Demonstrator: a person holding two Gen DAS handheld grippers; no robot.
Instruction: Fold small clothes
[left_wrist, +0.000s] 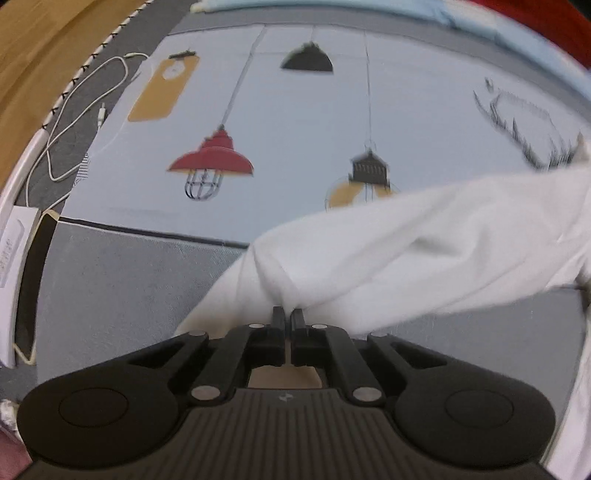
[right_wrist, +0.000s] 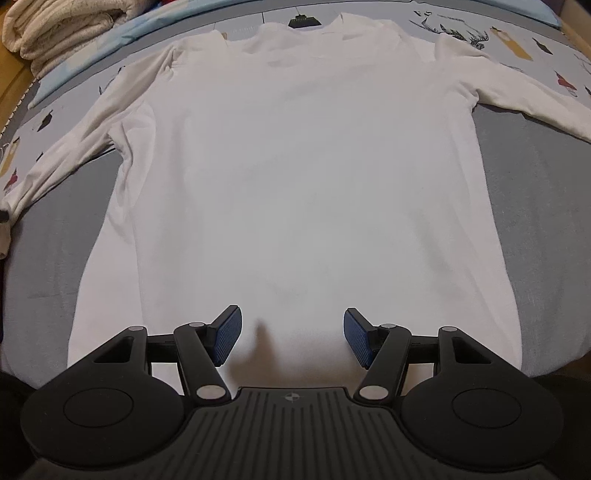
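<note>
— Pinching the sleeve (left_wrist: 406, 243) near its cuff, my left gripper (left_wrist: 287, 314) had its jaws clamped on the cloth, fingers almost touching. Did the hold look sound to you?

— It did. Where was the right gripper (right_wrist: 291, 339)?

— Low over the hem of the shirt (right_wrist: 295, 166), jaws spread wide and holding nothing. The shirt lay flat on the bed (right_wrist: 535, 221), collar at the far side, both sleeves spread outward.

— So how did you judge the fold should go?

— I reckoned the sleeve should be carried across the body in a low arc, kept taut enough not to bunch, and laid down along the shoulder line before I let go. The free gripper could have pinned the hem so the body didn't drag.

— Room to move?

— Plenty on the grey cover beside the body. On the left, a white cable (left_wrist: 74, 122) lay near the bed's edge, well apart from the sleeve; I'd have stayed clear of it. Far off, folded towels (right_wrist: 66, 29) sat at the corner, out of the way.
</note>
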